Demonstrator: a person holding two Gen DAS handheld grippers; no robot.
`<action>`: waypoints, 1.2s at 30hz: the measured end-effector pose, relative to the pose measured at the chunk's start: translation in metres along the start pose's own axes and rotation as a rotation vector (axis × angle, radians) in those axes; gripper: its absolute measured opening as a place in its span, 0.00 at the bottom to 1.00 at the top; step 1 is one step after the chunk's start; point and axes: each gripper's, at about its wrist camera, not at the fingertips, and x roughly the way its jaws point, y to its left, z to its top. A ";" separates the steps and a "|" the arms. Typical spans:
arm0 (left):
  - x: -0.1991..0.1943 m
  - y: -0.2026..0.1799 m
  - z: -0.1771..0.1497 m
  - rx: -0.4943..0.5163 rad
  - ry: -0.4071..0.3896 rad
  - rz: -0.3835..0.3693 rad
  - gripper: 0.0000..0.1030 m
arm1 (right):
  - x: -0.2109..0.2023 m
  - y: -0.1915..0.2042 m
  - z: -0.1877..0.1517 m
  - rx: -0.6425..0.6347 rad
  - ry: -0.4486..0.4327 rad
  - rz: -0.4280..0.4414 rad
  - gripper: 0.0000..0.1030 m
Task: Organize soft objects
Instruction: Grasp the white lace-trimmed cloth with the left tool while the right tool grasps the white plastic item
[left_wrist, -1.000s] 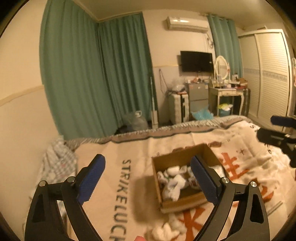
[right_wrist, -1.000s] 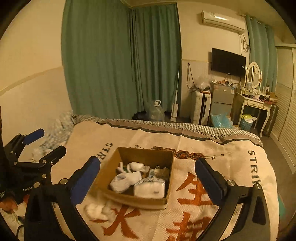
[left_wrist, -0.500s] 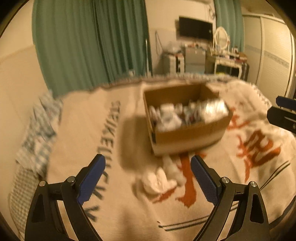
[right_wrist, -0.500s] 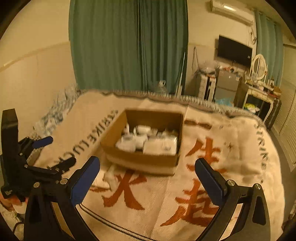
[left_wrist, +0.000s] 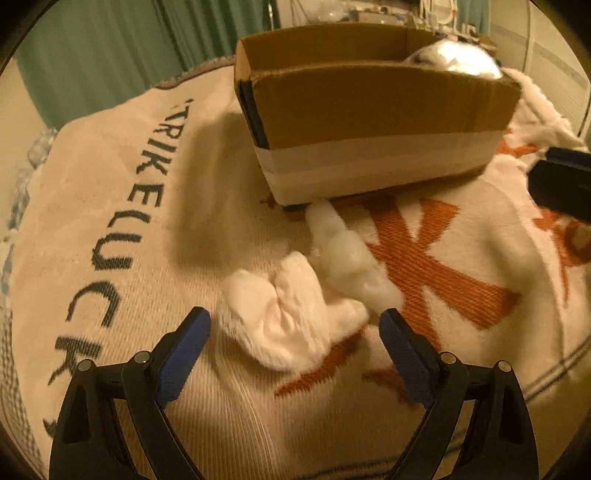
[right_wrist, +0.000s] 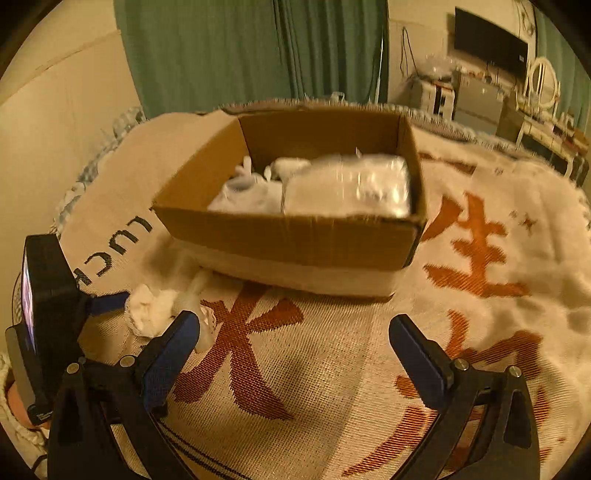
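Box (right_wrist: 295, 236), frame centre, already holds white items. White sock (left_wrist: 284, 325) lies outside, lower centre, between the spread left gripper (left_wrist: 295, 332); right gripper (right_wrist: 295, 343) spread, empty.

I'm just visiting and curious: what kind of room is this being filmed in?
Most likely a bedroom at home. A cream woven blanket with orange characters covers what looks like a bed, green curtains hang behind, and a white oval-mirrored dressing table stands beside a black wall-mounted television.
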 end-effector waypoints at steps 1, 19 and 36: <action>0.006 0.000 0.000 0.002 0.016 -0.011 0.90 | 0.005 -0.001 -0.001 0.009 0.012 0.005 1.00; -0.048 -0.006 -0.025 0.023 -0.064 -0.121 0.17 | -0.012 0.022 -0.018 0.002 0.001 -0.008 1.00; -0.077 0.069 -0.005 -0.078 -0.172 -0.041 0.17 | 0.021 0.078 -0.021 -0.070 0.023 0.034 0.94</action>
